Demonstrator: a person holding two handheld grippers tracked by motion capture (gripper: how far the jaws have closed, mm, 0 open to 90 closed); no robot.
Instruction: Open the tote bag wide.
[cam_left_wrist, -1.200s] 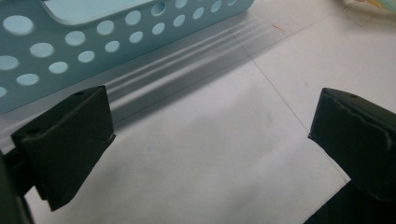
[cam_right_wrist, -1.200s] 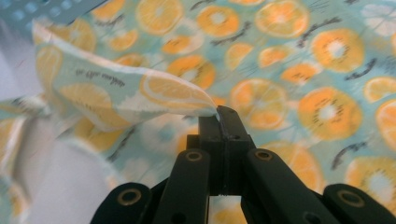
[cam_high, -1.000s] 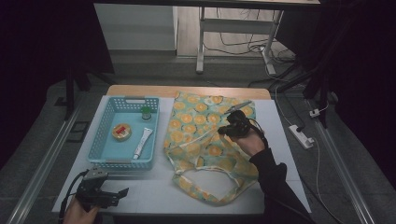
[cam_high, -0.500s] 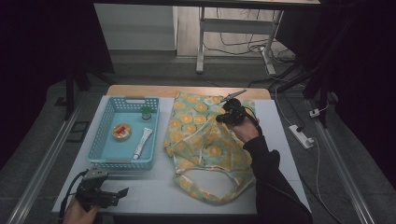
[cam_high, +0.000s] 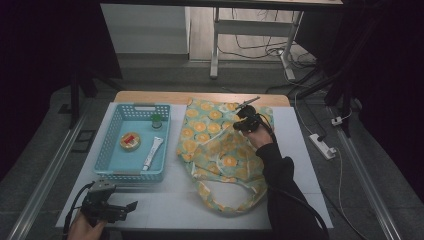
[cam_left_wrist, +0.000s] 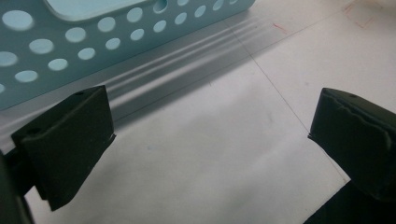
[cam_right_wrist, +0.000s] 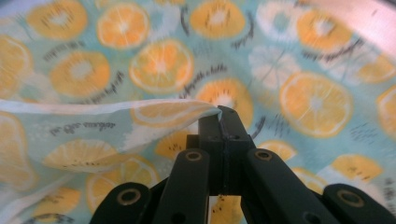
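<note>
A cloth bag printed with orange slices lies spread over the middle of the white table. My right gripper hovers over its far part, shut on a fold of the bag's fabric that it lifts off the layer beneath. In the right gripper view the right gripper has its jaws pressed together on the cloth edge. My left gripper rests near the front left corner of the table, open, nothing between its pads. In the left gripper view the left gripper faces bare table beside the basket wall.
A light blue perforated basket stands at the left, holding a small green-capped bottle, a round tin and a white tube. A power strip lies on the floor at the right.
My right gripper has moved toward the far edge of the table, drawing the pinched bag fabric along. The left gripper has stayed in place.
</note>
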